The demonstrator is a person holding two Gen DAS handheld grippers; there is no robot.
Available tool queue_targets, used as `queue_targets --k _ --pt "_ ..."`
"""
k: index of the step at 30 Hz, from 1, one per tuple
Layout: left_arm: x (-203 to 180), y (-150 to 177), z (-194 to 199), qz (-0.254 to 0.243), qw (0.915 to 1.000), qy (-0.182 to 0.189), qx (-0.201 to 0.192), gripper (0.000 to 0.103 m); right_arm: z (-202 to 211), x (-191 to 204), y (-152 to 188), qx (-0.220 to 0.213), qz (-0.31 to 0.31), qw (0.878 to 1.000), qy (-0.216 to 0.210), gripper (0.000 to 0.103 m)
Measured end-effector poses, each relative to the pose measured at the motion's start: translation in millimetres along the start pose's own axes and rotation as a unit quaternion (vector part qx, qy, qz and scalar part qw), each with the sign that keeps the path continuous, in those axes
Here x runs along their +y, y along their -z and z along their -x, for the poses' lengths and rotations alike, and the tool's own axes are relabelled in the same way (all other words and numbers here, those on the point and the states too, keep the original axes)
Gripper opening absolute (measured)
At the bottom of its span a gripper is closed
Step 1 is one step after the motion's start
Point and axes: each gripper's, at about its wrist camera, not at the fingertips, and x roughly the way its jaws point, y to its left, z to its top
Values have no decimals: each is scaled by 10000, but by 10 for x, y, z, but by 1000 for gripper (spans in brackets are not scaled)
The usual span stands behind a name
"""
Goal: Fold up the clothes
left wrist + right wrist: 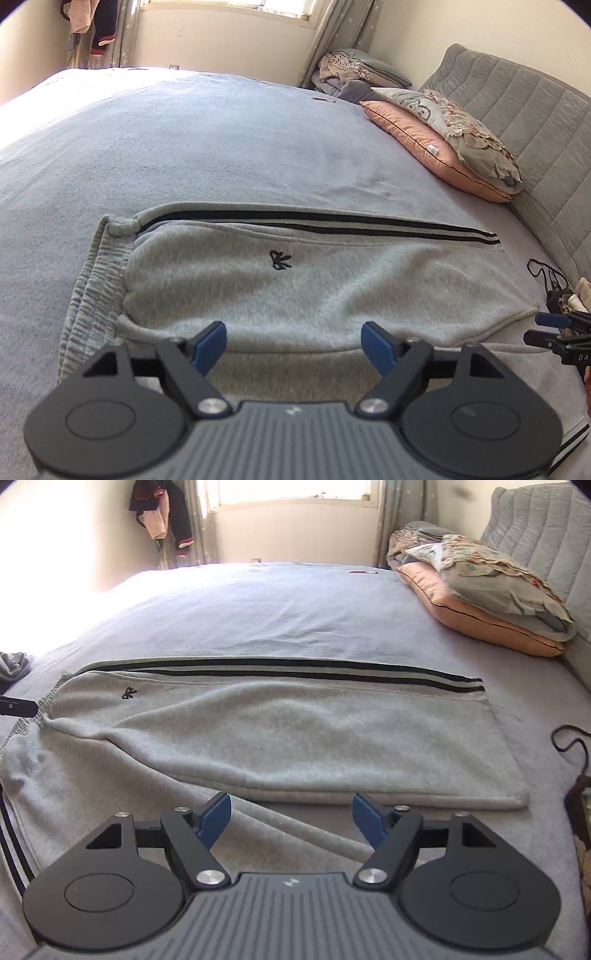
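Grey sweatpants (295, 288) with two black side stripes and a small black embroidered logo lie flat on the bed, ribbed waistband to the left; they also show in the right wrist view (277, 734). One leg lies folded over the other. My left gripper (294, 341) is open and empty, just above the near edge of the pants by the waistband. My right gripper (291, 814) is open and empty over the lower leg's near edge. Its fingertips (550, 319) show at the right edge of the left wrist view.
The bed has a pale blue-grey cover (184, 147). A peach pillow (424, 144) and a grey patterned one lie against the padded grey headboard (535, 122). A dark bag with a black cord (576, 753) lies on the right. Clothes hang by the window.
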Motion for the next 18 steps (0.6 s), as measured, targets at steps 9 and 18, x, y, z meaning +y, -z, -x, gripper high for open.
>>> queue_targets --k 9,18 --pt "467 -125 -803 147 9975 -574 375 80 -1608 1170 -920 352 1482 9796 -1307 74" --pt "590 -168 -748 153 9984 -293 449 78 -1250 -958 -328 874 959 9912 -240 77"
